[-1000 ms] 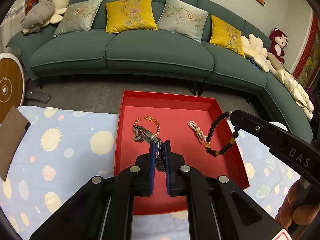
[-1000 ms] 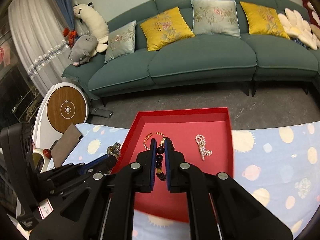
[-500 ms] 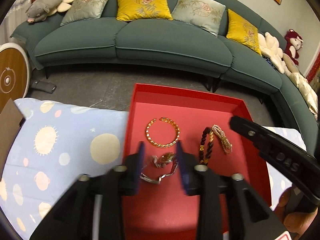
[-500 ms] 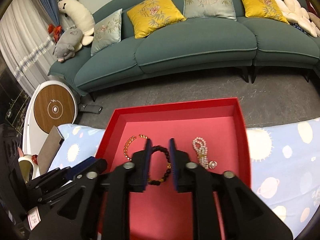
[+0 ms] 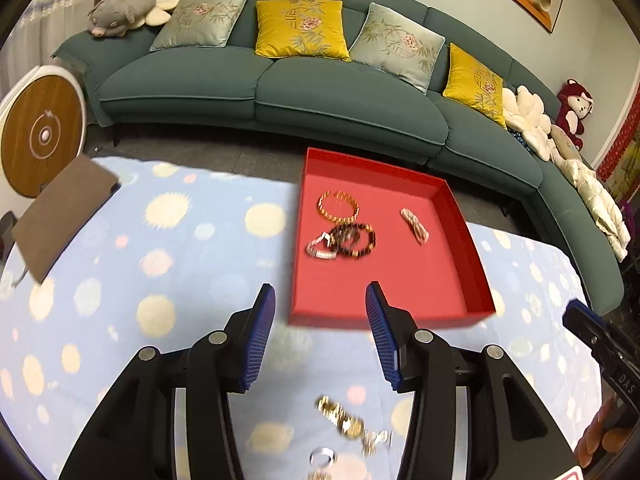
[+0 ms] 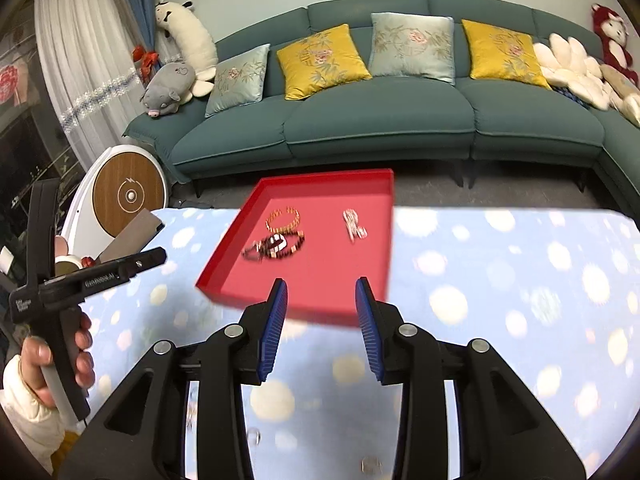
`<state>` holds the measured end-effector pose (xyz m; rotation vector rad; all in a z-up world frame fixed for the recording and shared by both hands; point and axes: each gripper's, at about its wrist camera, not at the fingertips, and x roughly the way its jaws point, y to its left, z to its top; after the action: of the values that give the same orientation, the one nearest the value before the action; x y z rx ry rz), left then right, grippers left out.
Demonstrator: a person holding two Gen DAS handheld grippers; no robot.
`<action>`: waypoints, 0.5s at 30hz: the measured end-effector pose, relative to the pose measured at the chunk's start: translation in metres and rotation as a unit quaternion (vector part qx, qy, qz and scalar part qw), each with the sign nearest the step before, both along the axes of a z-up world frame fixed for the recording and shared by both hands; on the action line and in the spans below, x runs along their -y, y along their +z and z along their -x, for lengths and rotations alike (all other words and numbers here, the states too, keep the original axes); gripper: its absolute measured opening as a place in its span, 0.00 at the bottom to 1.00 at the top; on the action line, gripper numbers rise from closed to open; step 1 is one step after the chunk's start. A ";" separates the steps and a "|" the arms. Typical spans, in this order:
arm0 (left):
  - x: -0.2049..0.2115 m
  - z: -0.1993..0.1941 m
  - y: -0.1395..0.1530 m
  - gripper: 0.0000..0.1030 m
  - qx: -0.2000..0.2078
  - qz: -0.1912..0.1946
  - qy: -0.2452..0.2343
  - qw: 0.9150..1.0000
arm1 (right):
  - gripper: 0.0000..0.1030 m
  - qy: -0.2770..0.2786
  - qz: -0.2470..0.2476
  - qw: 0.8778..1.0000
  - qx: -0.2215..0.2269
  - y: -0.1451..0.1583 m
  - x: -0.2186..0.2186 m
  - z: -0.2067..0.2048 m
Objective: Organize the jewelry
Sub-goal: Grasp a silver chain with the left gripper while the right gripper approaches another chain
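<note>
Four bracelets [image 5: 339, 207] in tray [image 5: 472, 260], tray on blanket [image 5: 160, 264], sofa [image 5: 280, 92] behind

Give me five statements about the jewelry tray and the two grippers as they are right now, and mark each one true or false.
1. The left gripper is open and holds nothing. True.
2. The right gripper is shut on the dark bead bracelet. False: it is open and empty; the dark bead bracelet lies in the red tray.
3. The gold bracelet lies in the tray. True.
4. The pearl bracelet lies on the blue blanket. False: it is in the tray, toward its right side.
5. All the jewelry is in the tray. False: a gold watch and a ring lie on the blanket near the left gripper.
</note>
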<state>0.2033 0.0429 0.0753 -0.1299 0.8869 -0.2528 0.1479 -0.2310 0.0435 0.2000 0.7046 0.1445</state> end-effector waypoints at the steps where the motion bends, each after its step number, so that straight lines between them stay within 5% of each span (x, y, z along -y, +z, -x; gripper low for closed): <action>1: -0.004 0.011 0.000 0.44 0.003 -0.004 0.004 1.000 | 0.33 -0.005 -0.004 1.000 -0.003 -0.003 0.003 0.012; 9: -0.018 0.077 -0.024 0.55 -0.023 0.000 0.011 1.000 | 0.33 -0.047 -0.052 0.997 -0.042 -0.048 0.020 0.089; 15: -0.018 0.091 -0.051 0.55 -0.054 -0.009 0.025 0.998 | 0.33 -0.044 -0.037 0.997 -0.059 -0.071 0.015 0.099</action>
<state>0.1121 0.0607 0.0240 -0.1496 0.9925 -0.1914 0.0492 -0.2459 -0.0275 0.3124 0.8078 0.0763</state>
